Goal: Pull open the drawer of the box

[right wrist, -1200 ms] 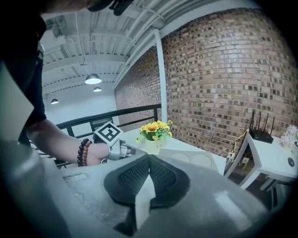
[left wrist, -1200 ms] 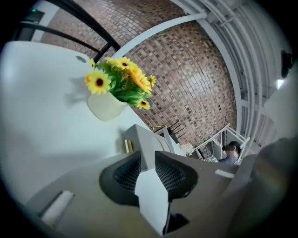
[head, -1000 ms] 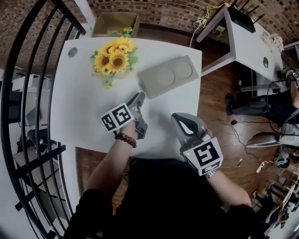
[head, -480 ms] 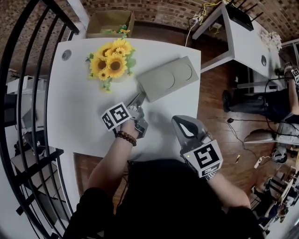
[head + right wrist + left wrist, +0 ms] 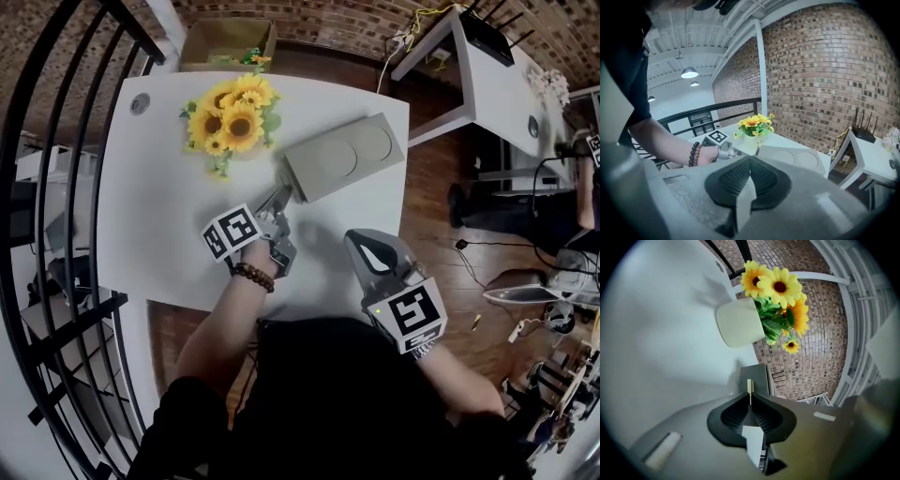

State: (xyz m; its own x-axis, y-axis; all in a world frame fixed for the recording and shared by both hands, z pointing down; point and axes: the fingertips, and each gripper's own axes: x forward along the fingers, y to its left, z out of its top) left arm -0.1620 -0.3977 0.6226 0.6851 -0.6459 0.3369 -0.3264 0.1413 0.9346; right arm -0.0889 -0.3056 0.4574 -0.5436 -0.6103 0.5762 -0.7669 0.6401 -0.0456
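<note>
Left gripper (image 5: 281, 199) advanced since a second ago: tips were short of grey box (image 5: 342, 155), now at its near short end; no shift in last half second. Left gripper view: jaws pressed together on thin pale pull tab (image 5: 749, 389) projecting from box end (image 5: 755, 373). Box lies flat on white table (image 5: 159, 216), beside sunflowers (image 5: 232, 120) in white pot (image 5: 739, 326). Right gripper (image 5: 354, 239) well back near table's front edge, jaws closed, nothing between.
</note>
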